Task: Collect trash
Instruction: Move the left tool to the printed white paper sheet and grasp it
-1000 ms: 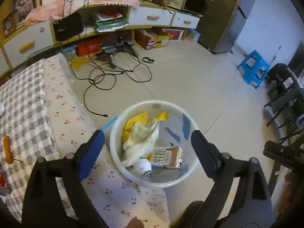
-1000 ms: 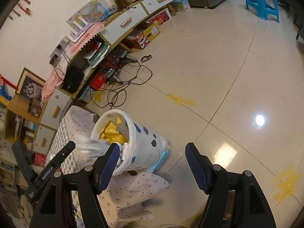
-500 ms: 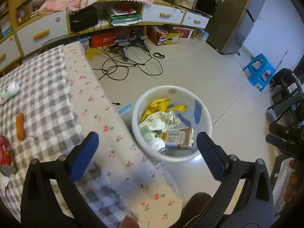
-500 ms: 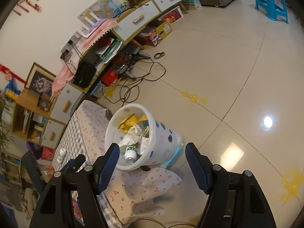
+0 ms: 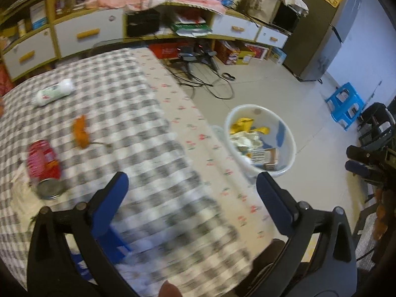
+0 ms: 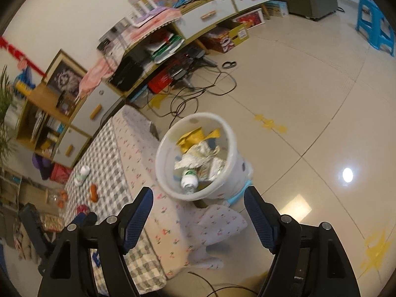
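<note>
- Left wrist view looks down from above the surface, facing its far edge and shelving.
- Right wrist view looks from above the floor by the surface's corner.
- Both views share the bin.

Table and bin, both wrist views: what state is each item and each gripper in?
left gripper: open, empty
right gripper: open, empty
red can: lying on its side
white bottle: lying down
orange scrap: flat on cloth
trash bin: upright, partly filled
</note>
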The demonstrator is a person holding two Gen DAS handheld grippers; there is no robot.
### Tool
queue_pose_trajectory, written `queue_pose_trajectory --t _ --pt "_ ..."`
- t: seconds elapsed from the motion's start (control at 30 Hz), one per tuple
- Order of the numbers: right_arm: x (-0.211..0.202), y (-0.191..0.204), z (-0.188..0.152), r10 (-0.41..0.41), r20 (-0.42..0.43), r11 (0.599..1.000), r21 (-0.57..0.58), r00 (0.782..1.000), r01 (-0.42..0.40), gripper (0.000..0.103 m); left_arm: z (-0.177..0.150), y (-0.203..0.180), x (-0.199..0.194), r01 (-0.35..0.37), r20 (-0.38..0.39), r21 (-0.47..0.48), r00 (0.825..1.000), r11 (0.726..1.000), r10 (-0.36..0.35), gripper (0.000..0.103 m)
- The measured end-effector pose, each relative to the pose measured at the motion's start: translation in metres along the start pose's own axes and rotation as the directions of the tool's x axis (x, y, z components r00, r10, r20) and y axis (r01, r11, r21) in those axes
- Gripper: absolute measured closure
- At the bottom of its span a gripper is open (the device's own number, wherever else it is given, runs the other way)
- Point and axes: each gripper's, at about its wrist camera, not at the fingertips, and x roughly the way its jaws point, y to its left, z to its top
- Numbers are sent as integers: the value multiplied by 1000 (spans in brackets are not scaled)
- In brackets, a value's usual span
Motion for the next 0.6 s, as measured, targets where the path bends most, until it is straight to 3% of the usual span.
queue_pose_trajectory --t 0.13,0.6 --pt "6 22 -11 -5 -16 999 -43 1000 4 21 -6 33 -13 -72 17 -10 997 997 72 1" --pt "49 107 -60 -43 -84 980 -199 996 25 16 -27 139 -68 -102 19 -133 994 986 106 1"
